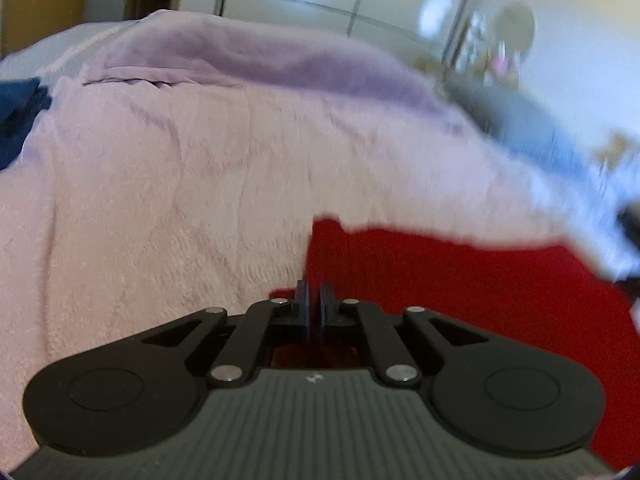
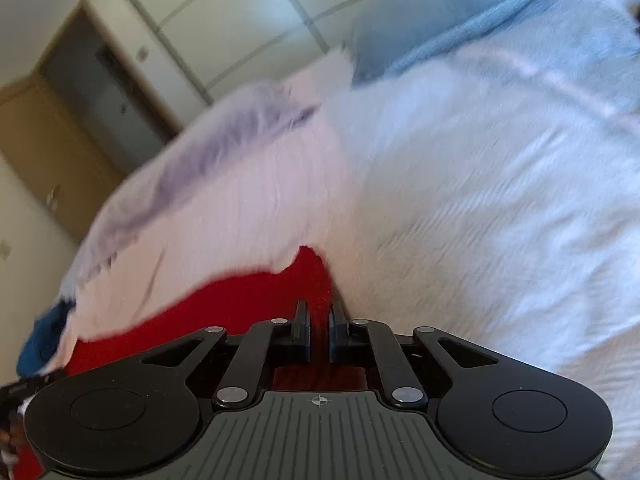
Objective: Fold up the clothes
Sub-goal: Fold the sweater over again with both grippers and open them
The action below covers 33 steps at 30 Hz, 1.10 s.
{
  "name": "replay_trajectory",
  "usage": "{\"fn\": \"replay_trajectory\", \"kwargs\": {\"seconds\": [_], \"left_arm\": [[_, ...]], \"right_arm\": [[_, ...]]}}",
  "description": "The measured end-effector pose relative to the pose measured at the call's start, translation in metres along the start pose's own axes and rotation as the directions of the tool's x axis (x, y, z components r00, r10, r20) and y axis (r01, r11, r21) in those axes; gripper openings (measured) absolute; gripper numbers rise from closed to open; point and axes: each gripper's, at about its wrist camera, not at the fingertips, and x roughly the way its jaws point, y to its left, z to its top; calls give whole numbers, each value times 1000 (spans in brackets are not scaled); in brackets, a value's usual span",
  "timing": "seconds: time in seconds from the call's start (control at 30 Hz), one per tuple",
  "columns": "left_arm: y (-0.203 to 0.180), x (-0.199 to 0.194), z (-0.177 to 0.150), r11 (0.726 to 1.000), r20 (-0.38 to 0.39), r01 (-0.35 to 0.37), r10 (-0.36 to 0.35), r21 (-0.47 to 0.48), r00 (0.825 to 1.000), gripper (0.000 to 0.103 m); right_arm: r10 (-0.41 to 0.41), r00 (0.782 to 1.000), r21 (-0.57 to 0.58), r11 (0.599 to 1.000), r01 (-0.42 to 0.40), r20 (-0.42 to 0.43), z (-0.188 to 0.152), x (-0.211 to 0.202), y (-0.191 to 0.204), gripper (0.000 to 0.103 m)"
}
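Left gripper (image 1: 315,304) and right gripper (image 2: 319,330) each clamped on red garment (image 1: 460,280) edge, held over near side of pink blanket (image 1: 180,184); cloth soft, light, limp — best pinched at corners.

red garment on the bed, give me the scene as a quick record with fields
garment: red garment, spread between both grippers
left gripper: left gripper shut on a red edge
right gripper: right gripper shut on a red edge
surface: pale pink blanket on the bed
behind: lilac blanket, folded back
other clothes: dark blue cloth at the bed's edge
pillow: blue pillow near the wardrobe
image quality: motion blur in both views
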Motion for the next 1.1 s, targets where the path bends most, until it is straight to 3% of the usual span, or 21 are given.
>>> {"fn": "replay_trajectory", "kwargs": {"seconds": [0.03,0.1,0.17,0.3,0.4,0.47,0.57,0.67,0.73,0.83,0.9,0.93,1.0,1.03,1.07,1.1], "left_arm": [[-3,-1,-1,1000,2,-16,16,18,1000,6],[-10,-3,-2,997,7,-47,47,54,999,10],[-6,-24,-2,997,27,-77,77,5,997,10],[6,-90,-20,986,52,-113,121,-126,991,22],[10,-148,-59,954,41,-39,53,-297,998,30],[13,-186,-86,913,40,11,6,-407,999,34],[5,-211,-123,837,37,91,-84,-539,996,45],[0,-201,-147,724,57,159,-163,-671,985,53],[-3,-187,-154,654,80,170,-166,-737,983,58],[-6,-167,-156,609,93,145,-116,-780,989,61],[-7,-154,-154,601,95,129,-88,-789,992,61],[-9,-149,-151,612,94,129,-89,-780,992,60],[-13,-143,-144,663,86,103,-58,-741,995,37],[-13,-141,-140,698,75,78,-36,-712,997,19],[-11,-138,-138,716,66,70,-33,-695,997,15],[-9,-137,-137,720,67,74,-39,-690,997,13]], "right_arm": [[-10,1000,-13,1000,10,1,1,0,4,10],[-26,1000,-23,999,26,0,6,-7,12,25],[-40,999,8,999,40,23,4,-28,14,59],[8,999,130,991,-14,43,-29,-92,1,64],[46,998,278,959,-55,36,-67,-141,-11,64],[82,996,395,914,-87,30,-97,-169,-19,64],[154,988,548,824,-143,25,-132,-189,-22,64],[207,976,643,740,-197,60,-142,-182,-21,64],[197,977,691,696,-198,81,-139,-170,-21,64],[144,984,732,659,-174,104,-134,-155,-20,64],[110,990,745,652,-143,93,-132,-146,-21,64],[98,991,744,654,-133,90,-132,-142,-21,64],[74,994,744,659,-112,84,-132,-136,-22,63],[62,995,744,661,-102,82,-132,-133,-23,40],[46,996,741,667,-84,71,-132,-132,-23,23],[44,997,743,664,-81,69,-133,-132,-24,22]]}}
